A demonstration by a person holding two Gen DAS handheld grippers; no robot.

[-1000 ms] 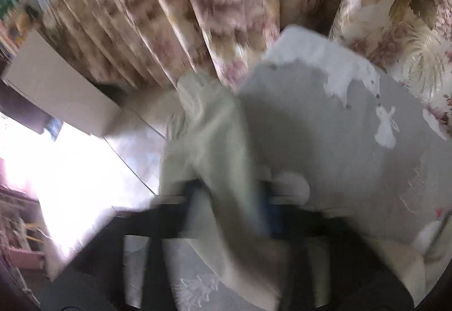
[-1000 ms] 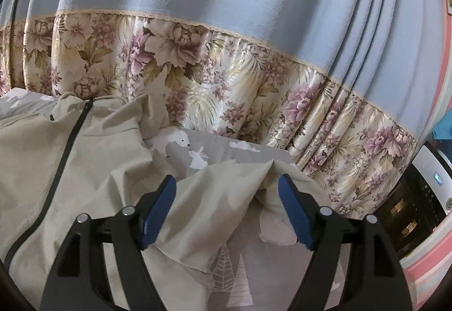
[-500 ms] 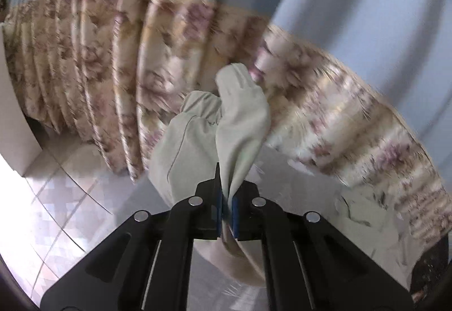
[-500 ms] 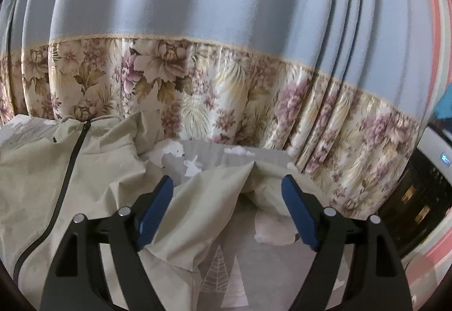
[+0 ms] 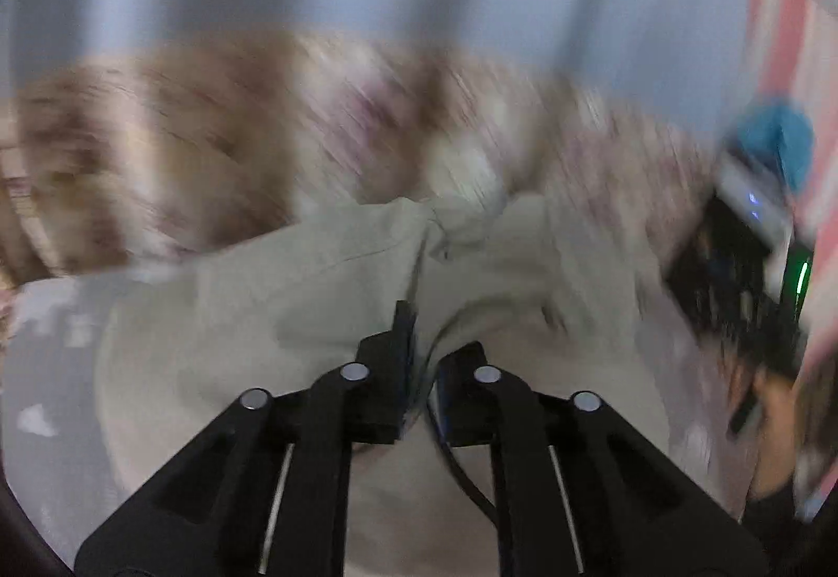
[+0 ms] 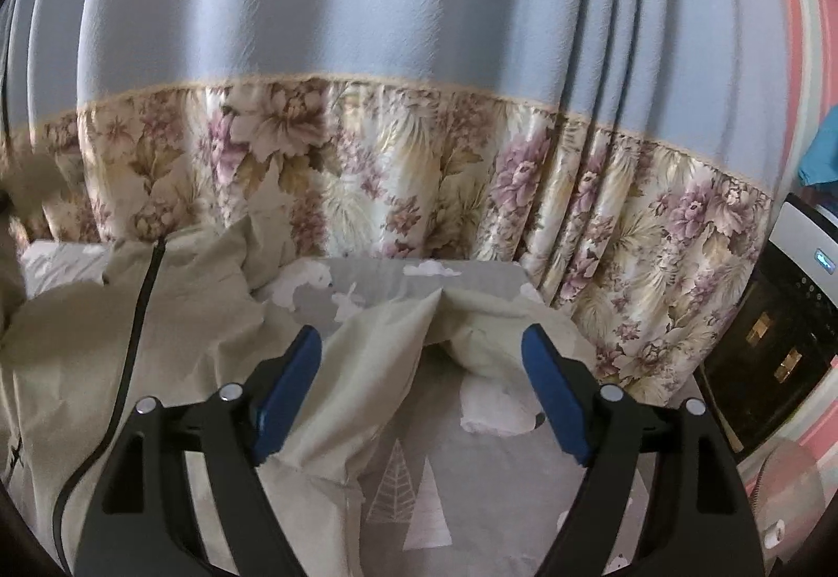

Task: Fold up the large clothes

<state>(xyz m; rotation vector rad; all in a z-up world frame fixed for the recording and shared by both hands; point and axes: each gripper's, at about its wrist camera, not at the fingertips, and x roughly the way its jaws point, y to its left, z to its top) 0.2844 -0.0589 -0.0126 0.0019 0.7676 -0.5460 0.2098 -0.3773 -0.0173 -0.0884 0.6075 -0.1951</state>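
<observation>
A big curtain [image 6: 419,79] hangs at the back, blue on top and flowery at the bottom. In front of it is a bed with a grey sheet [image 6: 419,498] that has little white trees and bunnies on it. A dark machine with small lights [image 6: 775,346] stands off to the right side.

The jacket [image 6: 173,341] is light tan and has a black zipper. It lies spread on the sheet, mostly on the left. One sleeve [image 6: 366,367] reaches out across the grey sheet.

The left gripper [image 5: 421,357] has its two fingers pressed together on a bit of the tan cloth. I think it holds tight so the cloth can be carried over to make a fold. This view is very blurry, so the hand seems to be moving fast.

The right gripper [image 6: 421,388] has its blue fingers spread wide apart. It holds nothing and hovers just above the sleeve, maybe ready to grab it next.

A moment before, the left gripper held the cloth up high near the curtain, by the floor side. Now it has swung over above the jacket body. The right gripper has hardly moved, only a bit closer to the sleeve.
</observation>
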